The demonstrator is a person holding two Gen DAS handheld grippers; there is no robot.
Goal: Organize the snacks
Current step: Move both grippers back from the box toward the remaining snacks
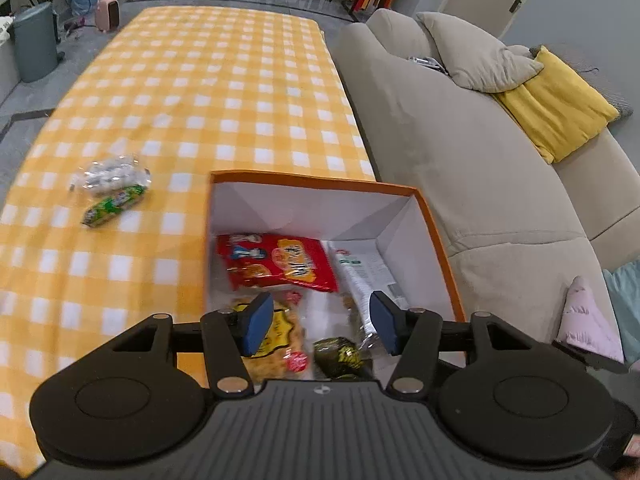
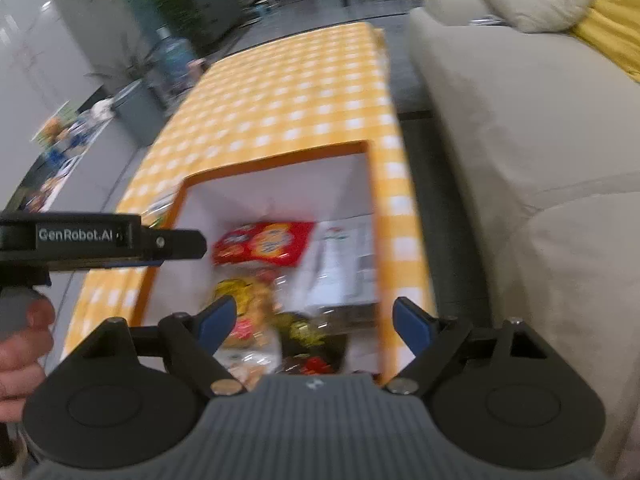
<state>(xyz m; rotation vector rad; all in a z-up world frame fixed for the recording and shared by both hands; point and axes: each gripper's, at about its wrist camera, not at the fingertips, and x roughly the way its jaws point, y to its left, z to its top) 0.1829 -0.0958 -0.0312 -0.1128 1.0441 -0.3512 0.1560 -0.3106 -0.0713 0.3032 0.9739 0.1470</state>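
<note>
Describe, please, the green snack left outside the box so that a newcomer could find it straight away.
On the yellow checked tablecloth, look left of the orange box. Two snacks lie together there: the green packet is the long tube-shaped one, nearer the camera than the clear bag of white pieces it touches.

Glossy plastic red snack bag (image 1: 276,262) in matt cardboard box (image 1: 436,248) on checked cloth (image 1: 200,92).

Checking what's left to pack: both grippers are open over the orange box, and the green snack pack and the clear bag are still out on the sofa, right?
Not quite: the green snack pack and clear bag lie on the checked tablecloth, left of the orange box, as the left wrist view shows. The left gripper and right gripper are open.
</note>
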